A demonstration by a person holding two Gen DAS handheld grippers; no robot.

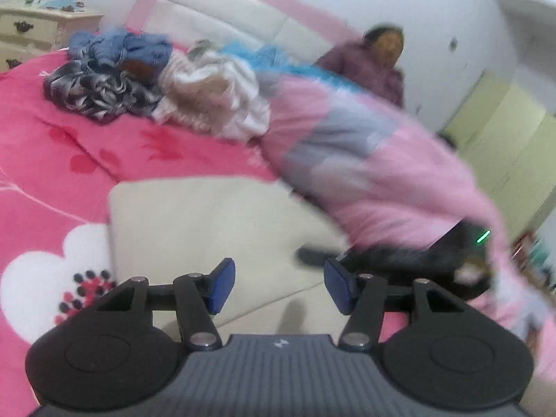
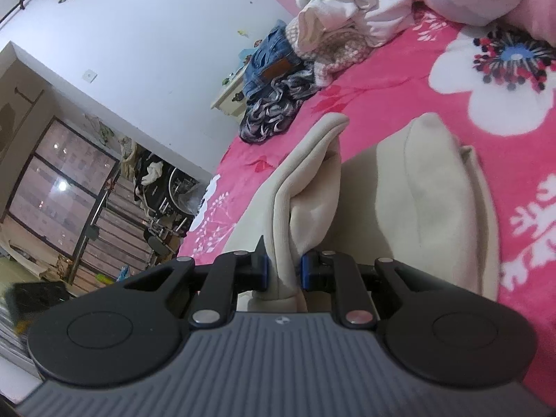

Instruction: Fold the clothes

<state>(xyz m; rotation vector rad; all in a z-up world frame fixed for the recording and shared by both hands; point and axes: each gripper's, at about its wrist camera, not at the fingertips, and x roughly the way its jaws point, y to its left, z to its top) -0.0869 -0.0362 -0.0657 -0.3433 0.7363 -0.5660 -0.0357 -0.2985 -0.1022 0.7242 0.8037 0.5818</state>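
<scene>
A cream garment (image 1: 208,229) lies flat on the pink flowered bedspread (image 1: 52,160). My left gripper (image 1: 278,286) hovers over its near edge, open, with nothing between its blue pads. In the right wrist view my right gripper (image 2: 283,271) is shut on a bunched fold of the same cream garment (image 2: 427,208), which rises from the pads. In the left wrist view a pink and grey sleeve (image 1: 365,160), blurred, reaches in from the right; the dark body of the other gripper (image 1: 451,260) sits under it.
A heap of unfolded clothes lies near the headboard: jeans (image 1: 132,48), a dark patterned piece (image 1: 97,93), white and knitted pieces (image 1: 215,97). A person (image 1: 378,62) sits beyond the bed. A cream nightstand (image 1: 38,31) stands at the left. The window and clutter (image 2: 87,191) lie off the bed's edge.
</scene>
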